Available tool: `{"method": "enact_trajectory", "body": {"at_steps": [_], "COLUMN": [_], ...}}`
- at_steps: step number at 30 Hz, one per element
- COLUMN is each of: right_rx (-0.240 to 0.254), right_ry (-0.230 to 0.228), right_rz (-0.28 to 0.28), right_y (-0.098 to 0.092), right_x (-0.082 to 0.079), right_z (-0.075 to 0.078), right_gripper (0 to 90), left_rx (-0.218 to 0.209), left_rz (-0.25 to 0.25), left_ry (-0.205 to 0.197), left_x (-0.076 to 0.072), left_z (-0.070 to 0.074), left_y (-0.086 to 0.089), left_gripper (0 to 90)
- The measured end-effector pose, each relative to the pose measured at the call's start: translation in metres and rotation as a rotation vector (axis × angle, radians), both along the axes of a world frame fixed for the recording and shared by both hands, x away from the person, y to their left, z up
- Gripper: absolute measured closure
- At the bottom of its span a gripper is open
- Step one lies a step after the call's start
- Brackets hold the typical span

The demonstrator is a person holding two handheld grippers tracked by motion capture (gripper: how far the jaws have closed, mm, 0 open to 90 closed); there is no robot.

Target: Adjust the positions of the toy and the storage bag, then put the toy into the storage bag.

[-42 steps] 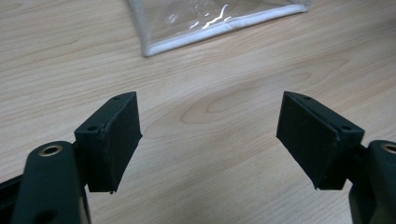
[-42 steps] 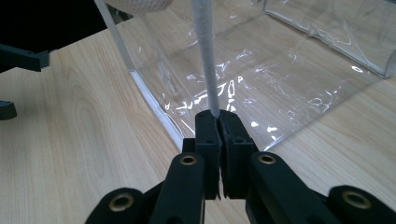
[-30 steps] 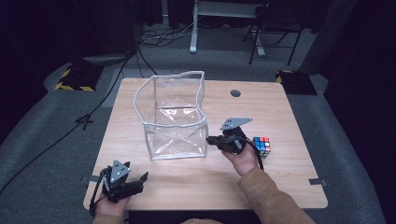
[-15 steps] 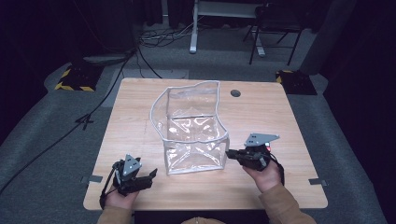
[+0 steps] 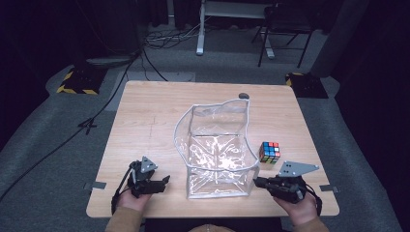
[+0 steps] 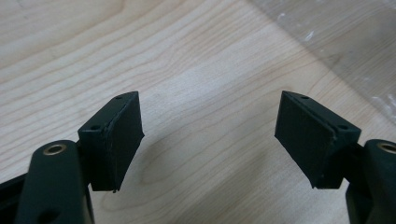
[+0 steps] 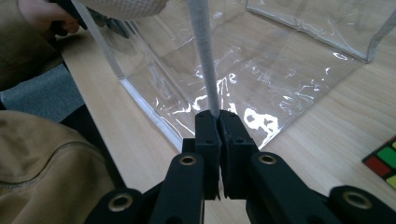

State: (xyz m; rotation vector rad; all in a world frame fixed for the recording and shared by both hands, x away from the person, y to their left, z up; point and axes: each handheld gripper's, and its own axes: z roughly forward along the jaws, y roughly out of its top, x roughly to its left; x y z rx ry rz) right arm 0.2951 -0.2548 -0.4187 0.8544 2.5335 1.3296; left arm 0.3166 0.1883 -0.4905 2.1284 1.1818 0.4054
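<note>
Bag (image 5: 217, 150) has slid toward our table edge, dragged by our right gripper (image 5: 257, 181), jaws clamped on its white rim; Rubik's cube (image 5: 270, 152) sits beside it. Our left gripper (image 5: 164, 181) hovers open, having just narrowed, nothing between.

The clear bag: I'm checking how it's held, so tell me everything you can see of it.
The clear bag is a boxy, open-topped pouch of glossy, wrinkled see-through plastic with pale grey edging along its rim and seams. It stands upright and looks empty, near the table's front edge, left of the cube. The right hand-held gripper is shut on its grey edging at the front right corner. The left hand-held gripper is open beside it, not touching.
</note>
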Motion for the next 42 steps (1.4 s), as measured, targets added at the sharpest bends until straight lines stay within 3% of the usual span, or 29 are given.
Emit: {"method": "enact_trajectory", "body": {"at_steps": [9,18,25,29,33,42], "right_rx": [0.005,0.019,0.023,0.031,0.002,-0.063], "right_ry": [0.016,0.021,0.0,-0.004,-0.001,0.017], "right_rz": [-0.022,-0.027,-0.05,-0.099,-0.185,-0.299], "right_y": [-0.015,-0.027,-0.038,-0.047,-0.055,-0.065], "right_x": [-0.028,-0.047,-0.052,-0.045,-0.031,0.006], "right_z": [0.001,0.003,0.008,0.008,0.009,0.003], "right_gripper": [86.6,85.0,69.9,54.2,44.0,37.4], "left_rx": [0.025,0.04,0.036,0.03,0.017,0.01], "left_rz": [-0.049,-0.054,-0.072,-0.078,-0.085,-0.068], "left_ry": [0.046,0.019,0.004,-0.015,-0.027,-0.024], "left_x": [0.007,0.011,0.013,0.012,0.01,0.007], "left_z": [-0.005,-0.006,-0.008,-0.01,-0.012,-0.012], "left_y": [-0.009,-0.014,-0.014,-0.012,-0.01,-0.004], "left_gripper": [23.6,21.8,20.3,20.2,20.2,19.9]}}
